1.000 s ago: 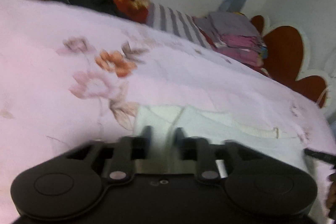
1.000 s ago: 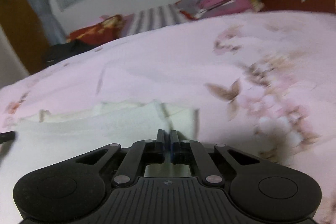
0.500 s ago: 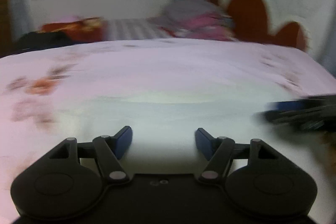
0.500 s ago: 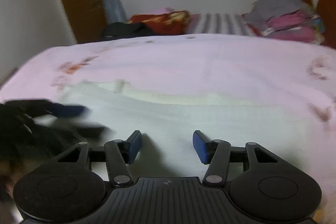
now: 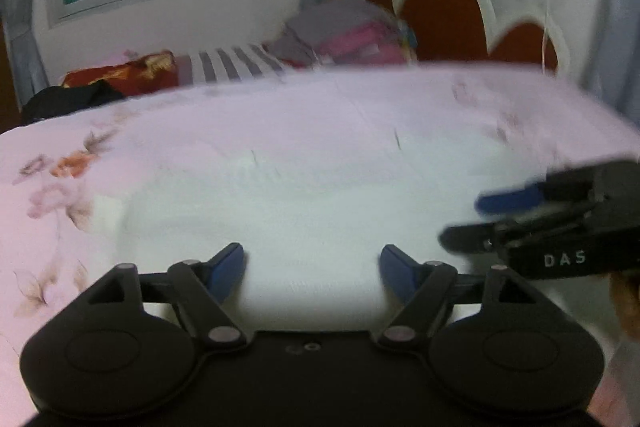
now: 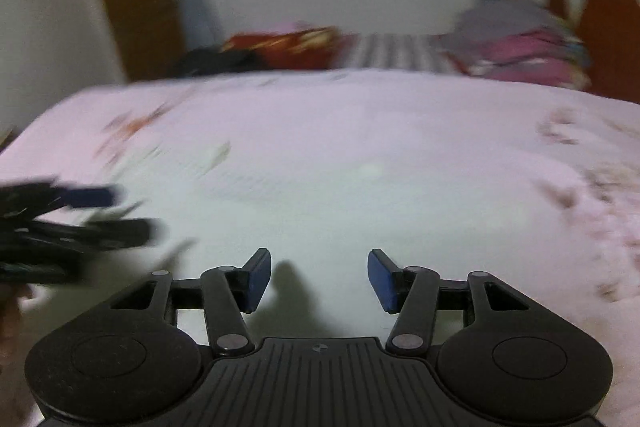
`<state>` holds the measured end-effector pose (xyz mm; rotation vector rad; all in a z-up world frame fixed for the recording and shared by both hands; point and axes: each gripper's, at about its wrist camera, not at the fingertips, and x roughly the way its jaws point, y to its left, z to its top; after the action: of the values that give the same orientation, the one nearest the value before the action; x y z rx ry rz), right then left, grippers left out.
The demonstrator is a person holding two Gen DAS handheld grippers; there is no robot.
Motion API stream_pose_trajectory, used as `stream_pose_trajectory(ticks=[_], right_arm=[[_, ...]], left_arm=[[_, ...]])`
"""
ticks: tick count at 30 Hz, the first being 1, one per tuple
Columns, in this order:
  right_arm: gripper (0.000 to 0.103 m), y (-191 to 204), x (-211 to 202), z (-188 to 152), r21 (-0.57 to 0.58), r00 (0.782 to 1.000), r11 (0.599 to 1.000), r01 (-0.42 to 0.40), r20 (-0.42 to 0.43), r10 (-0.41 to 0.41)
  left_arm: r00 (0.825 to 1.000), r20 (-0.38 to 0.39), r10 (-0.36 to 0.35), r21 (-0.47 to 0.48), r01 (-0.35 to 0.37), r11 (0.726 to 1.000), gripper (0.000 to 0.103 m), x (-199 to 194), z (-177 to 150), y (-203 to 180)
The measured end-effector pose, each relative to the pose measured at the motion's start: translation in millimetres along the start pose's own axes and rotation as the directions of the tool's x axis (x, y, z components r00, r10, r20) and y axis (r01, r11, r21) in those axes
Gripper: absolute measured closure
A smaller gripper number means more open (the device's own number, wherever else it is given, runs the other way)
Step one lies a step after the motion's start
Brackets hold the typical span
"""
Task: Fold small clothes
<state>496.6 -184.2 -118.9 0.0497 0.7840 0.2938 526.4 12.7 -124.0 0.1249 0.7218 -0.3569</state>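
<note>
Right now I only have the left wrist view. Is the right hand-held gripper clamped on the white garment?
Observer: No. The right wrist view shows the right hand-held gripper with its blue pads wide apart and nothing between them, above the white garment.
Operator: What lies to its right?
Observer: Pink floral bedsheet, with no garment on it there.
Operator: How does my left one look from there?
Observer: The left hand-held gripper comes in from the left edge, blurred, over the garment's left part.
</note>
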Motion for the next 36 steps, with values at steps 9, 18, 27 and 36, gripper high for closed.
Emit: stream_pose_trajectory(ticks=[9,18,27,36], right_arm=[[0.050,-30.6,-21.2,-17.9,0.103,0.962,0.957,0.272,-0.024,-0.271],[0.050,43.3,-45.4,-48.4,0.015,0.995,0.996,0.084,-0.046,-0.083],[0.079,54.5,-90.6,-78.0,0.099,0.998,0.994,0.051,0.023,-0.053],[0.082,76.8,-85.1,-92.6,0.137,0.999,0.991,-0.001,-0.033,0.006]], left_arm=[[0.998,0.041,0.055,-0.150,-0.048,0.988,0.031,-40.1,-18.1,38.8],[0.999,-0.020,0.039,-0.078,-0.041,0.996,0.033,-52.2,-59.8,-23.0],[0.998,0.025,0.059,-0.150,-0.055,0.987,0.034,-98.5,-74.8,-44.9],[0.994,-0.010,0.107,-0.179,-0.107,0.978,0.040,-100.0,-92.4,-39.3]])
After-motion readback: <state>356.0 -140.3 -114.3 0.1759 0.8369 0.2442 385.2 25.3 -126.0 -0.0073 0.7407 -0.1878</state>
